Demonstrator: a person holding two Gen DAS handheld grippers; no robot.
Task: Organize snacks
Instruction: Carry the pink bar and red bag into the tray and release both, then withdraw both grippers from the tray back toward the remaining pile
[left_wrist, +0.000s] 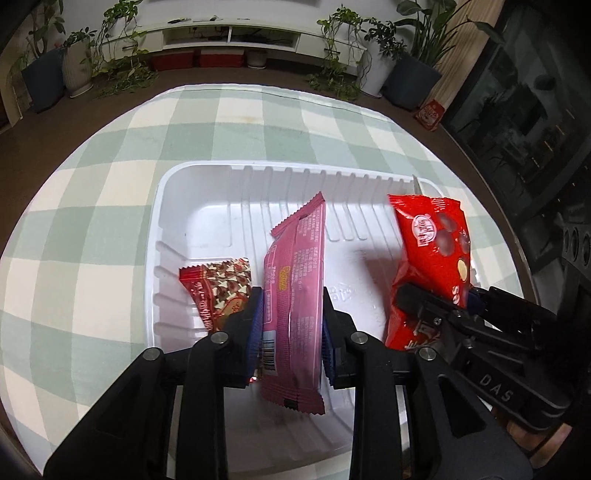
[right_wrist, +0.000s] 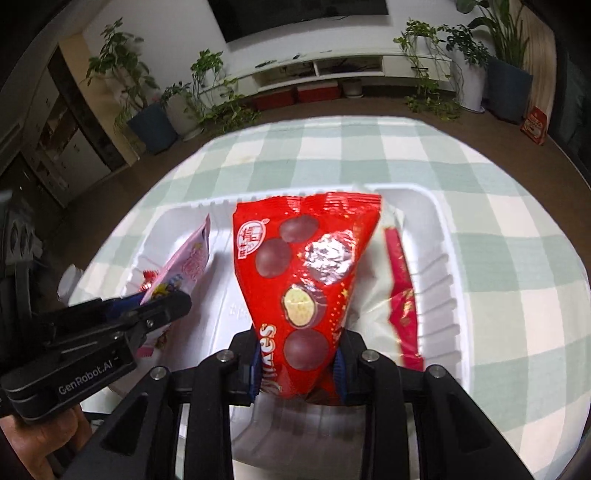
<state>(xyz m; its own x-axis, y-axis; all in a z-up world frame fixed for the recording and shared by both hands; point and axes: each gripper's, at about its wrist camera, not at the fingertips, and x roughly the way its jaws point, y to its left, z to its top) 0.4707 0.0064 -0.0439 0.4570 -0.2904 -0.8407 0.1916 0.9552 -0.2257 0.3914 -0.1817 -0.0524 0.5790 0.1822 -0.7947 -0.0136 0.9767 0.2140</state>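
Note:
A white plastic tray (left_wrist: 192, 192) sits on the checked tablecloth; it also shows in the right wrist view (right_wrist: 443, 236). My left gripper (left_wrist: 291, 325) is shut on a pink snack bar (left_wrist: 295, 280) and holds it over the tray. My right gripper (right_wrist: 299, 365) is shut on a red bag of chocolate balls (right_wrist: 306, 266), also over the tray; the bag shows at the right of the left wrist view (left_wrist: 432, 254). A red patterned wrapper (left_wrist: 218, 288) lies in the tray's left part. A red and white packet (right_wrist: 402, 295) lies in the tray's right part.
The green and white checked cloth (left_wrist: 110, 166) covers the round table. Potted plants (left_wrist: 74, 70) and a low white cabinet (left_wrist: 229, 33) stand on the floor beyond. A red box (left_wrist: 430, 114) stands on the floor at the right.

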